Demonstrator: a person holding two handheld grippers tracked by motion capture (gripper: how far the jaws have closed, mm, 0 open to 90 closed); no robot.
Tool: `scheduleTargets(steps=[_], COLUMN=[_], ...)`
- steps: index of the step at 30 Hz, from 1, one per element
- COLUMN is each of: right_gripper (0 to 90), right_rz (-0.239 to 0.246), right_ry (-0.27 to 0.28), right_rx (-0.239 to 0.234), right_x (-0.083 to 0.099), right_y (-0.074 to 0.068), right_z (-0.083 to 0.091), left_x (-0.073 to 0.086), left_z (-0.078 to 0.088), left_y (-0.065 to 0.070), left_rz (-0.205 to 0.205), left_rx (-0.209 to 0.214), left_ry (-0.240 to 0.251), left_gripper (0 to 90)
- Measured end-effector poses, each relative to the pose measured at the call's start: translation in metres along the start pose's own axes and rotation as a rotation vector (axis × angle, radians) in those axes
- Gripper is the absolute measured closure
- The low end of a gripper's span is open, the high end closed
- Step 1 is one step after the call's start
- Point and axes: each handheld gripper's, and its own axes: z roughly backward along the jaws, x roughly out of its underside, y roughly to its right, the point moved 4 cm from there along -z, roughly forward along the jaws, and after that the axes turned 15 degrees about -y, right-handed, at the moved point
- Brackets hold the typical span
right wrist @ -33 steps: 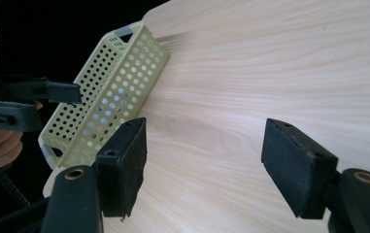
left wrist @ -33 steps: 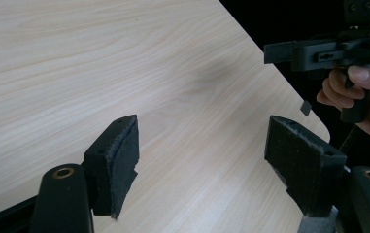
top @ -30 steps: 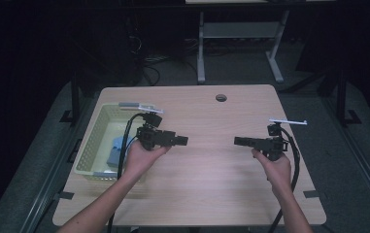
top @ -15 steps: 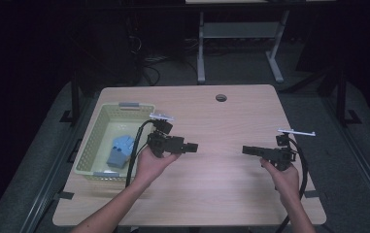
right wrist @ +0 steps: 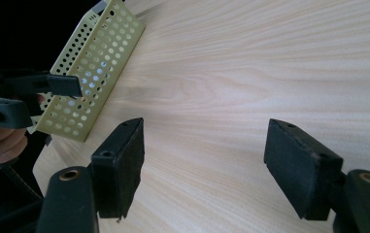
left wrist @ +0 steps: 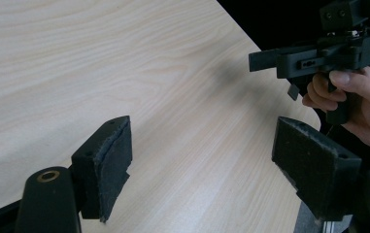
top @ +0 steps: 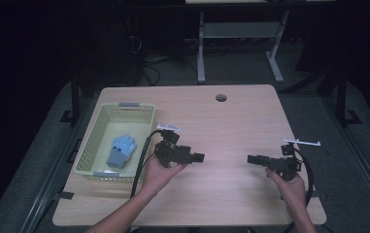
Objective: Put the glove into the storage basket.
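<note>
Lying flat inside the yellow-green basket [top: 114, 108], toward its near end: a blue glove [top: 122, 150], untouched. Just outside the basket's right wall, hovering over bare table [top: 231, 121]: the left gripper [top: 199, 157], jaws just spread wider and gaping, nothing between the pads, aimed away from the basket. Well off to the basket's right, facing back toward it: the right gripper [top: 250, 159], likewise gaping and empty. Likely to go wrong from here: reaching for the glove from this side and knocking a jaw against the basket's tall perforated wall, shoving the light basket along the wood or tipping it. Also possible: snagging the left gripper's cable [top: 141, 155], looped right beside that wall, on the rim. Further risk inside the basket: pinching only a limp fingertip of the glove and losing it on the lift, or catching mesh together with cloth. Less likely, yet worth minding: clashing the two grippers, tips pointed at each other.
</note>
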Motion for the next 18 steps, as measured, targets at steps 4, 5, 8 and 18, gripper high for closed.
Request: scheduleTargets(steps=[4, 5, 8, 18], right_gripper=[30.0, 29.9, 29.2, 25.7], right_rz=[-0.001, -0.001, 0.002, 0.008], right_ry=[0.002, 0.007, 0.009, 0.046], right_rx=[-0.005, -0.003, 0.011, -0.049], right_x=[0.01, 0.012, 0.02, 0.039], right_y=[0.003, 0.005, 0.008, 0.008], right_z=[0.001, 0.001, 0.001, 0.005], left_x=[0.005, 0.006, 0.011, 0.034], left_z=[-0.004, -0.005, -0.011, -0.023], left_y=[0.003, 0.003, 0.006, 0.019], left_rz=[0.003, -0.008, -0.008, -0.061], left_rx=[0.037, 0.024, 0.033, -0.003], left_ry=[0.02, 0.01, 0.014, 0.045], left_gripper=[22.4, 22.4, 22.5, 22.3])
